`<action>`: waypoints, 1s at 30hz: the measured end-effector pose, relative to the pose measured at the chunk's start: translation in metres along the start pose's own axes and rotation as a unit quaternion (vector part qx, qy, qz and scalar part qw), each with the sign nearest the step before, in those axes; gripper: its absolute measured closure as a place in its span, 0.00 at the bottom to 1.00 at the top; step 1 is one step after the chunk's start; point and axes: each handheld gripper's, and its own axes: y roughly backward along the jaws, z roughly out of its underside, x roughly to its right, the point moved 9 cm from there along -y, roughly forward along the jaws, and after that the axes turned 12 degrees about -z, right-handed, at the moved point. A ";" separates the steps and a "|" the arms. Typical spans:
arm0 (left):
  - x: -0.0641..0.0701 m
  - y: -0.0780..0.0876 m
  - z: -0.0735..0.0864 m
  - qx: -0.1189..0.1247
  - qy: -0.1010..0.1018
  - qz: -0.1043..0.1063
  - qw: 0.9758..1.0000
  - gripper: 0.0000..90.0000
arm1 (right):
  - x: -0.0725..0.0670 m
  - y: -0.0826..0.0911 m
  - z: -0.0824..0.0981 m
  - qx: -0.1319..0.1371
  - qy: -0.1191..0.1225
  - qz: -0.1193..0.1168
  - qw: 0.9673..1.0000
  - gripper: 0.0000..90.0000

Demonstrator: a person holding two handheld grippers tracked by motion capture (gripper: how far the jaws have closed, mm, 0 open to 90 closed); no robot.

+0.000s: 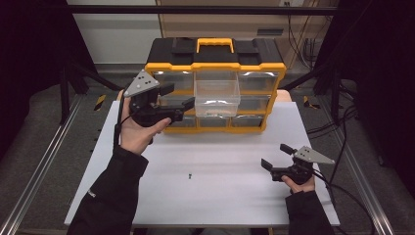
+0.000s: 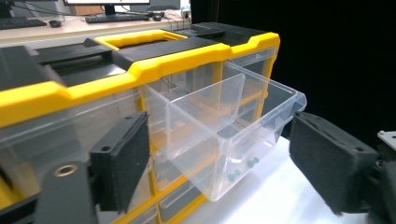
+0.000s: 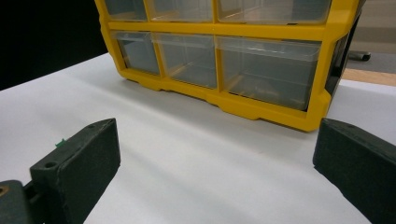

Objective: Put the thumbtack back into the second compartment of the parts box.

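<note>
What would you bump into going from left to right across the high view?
Left gripper in the person's raised hand → small dark screw lying on the white table → clear plastic drawer pulled out of the yellow and black organiser → right gripper, jaws open.

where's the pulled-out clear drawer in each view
High view: the clear drawer juts from the top row's middle slot, just right of the left hand-held gripper.
Left gripper view: centre, between the open jaws, with small green pieces inside.
Right gripper view: not in it.
Shared landmark: the yellow organiser frame.
</note>
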 end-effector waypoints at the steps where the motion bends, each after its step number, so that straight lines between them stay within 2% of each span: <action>1: -0.002 0.003 0.003 0.003 0.002 0.000 1.000 0.19 | 0.000 0.000 0.000 0.000 0.000 0.000 1.000 0.01; 7: -0.014 0.011 0.024 0.005 0.011 -0.004 1.000 0.11 | 0.000 0.000 0.000 0.001 0.000 -0.001 1.000 0.01; 13: -0.018 0.015 0.052 -0.002 0.010 0.000 1.000 0.05 | 0.000 0.000 0.000 0.002 0.000 -0.001 1.000 0.01; 18: -0.021 0.016 0.074 -0.011 0.014 -0.004 1.000 0.02 | 0.000 0.000 0.000 0.001 0.001 0.000 1.000 0.01; 23: -0.019 0.017 0.095 -0.016 0.013 -0.003 1.000 0.01 | 0.000 0.001 0.000 0.002 0.001 0.001 1.000 0.01; 30: -0.010 0.016 0.129 -0.037 0.010 -0.001 0.999 0.00 | 0.000 0.000 0.000 0.002 0.002 0.000 1.000 0.01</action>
